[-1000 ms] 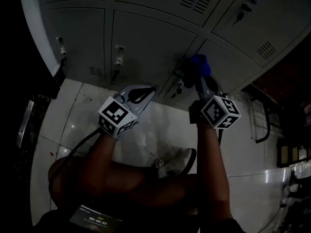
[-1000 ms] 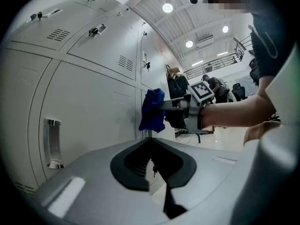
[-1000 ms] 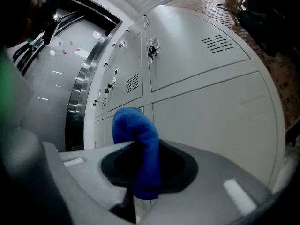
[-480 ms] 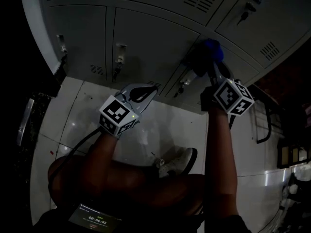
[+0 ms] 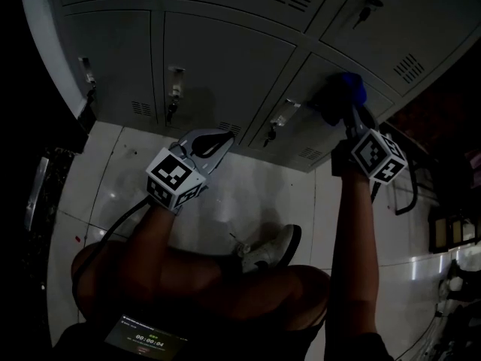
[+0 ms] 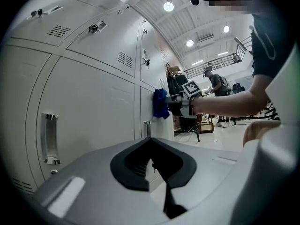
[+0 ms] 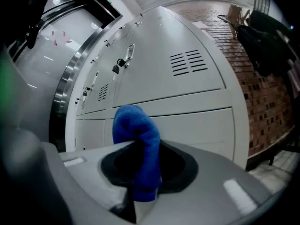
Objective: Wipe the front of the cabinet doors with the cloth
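From where I stand, the right gripper [image 5: 342, 104] has its fingers pinched on the blue cloth [image 7: 136, 125]. The cloth bulges past the tips and looks pressed to the grey cabinet door [image 5: 316, 74] just ahead of them. To wipe well, I'd hold the wad flat on the panel with even pressure, sweep in overlapping passes, and steer round the latch handle [image 5: 276, 119] off to the fingers' left. The left gripper [image 5: 216, 140] has its fingers closed on nothing, with the doors ahead of them. I count one cloth, two grippers, and at least six doors in two rows.
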Available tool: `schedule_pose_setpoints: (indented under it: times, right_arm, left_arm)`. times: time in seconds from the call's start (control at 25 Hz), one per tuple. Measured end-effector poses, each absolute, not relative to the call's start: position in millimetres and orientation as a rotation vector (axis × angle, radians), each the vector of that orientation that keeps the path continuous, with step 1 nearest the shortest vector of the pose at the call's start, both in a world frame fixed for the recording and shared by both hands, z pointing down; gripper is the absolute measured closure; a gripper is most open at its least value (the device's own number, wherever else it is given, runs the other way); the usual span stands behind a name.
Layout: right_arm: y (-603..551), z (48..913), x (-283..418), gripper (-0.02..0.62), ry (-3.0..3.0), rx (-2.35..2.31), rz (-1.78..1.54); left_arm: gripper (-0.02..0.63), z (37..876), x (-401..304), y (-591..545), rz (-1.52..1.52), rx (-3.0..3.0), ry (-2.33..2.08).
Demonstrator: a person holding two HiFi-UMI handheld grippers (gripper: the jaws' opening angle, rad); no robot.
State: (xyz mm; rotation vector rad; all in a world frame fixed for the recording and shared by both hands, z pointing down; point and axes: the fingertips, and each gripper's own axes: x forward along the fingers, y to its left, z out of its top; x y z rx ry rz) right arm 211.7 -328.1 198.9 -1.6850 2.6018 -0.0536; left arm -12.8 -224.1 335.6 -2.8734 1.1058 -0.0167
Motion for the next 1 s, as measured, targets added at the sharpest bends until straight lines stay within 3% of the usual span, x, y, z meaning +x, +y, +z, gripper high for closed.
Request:
schedule_pose_setpoints:
  times: [0.72,1.0]
  right_arm:
    - [-322,198,361,0.515,2.278,-1.981,-0.111]
    - [-316,197,364,0.515,2.259,-1.974,-0.098]
  left_arm:
    - [0.601,346,-3,-223,-0.069,-2.888,1.077]
    - [0.601,347,-4,-225,-0.074,-2.888,1.084]
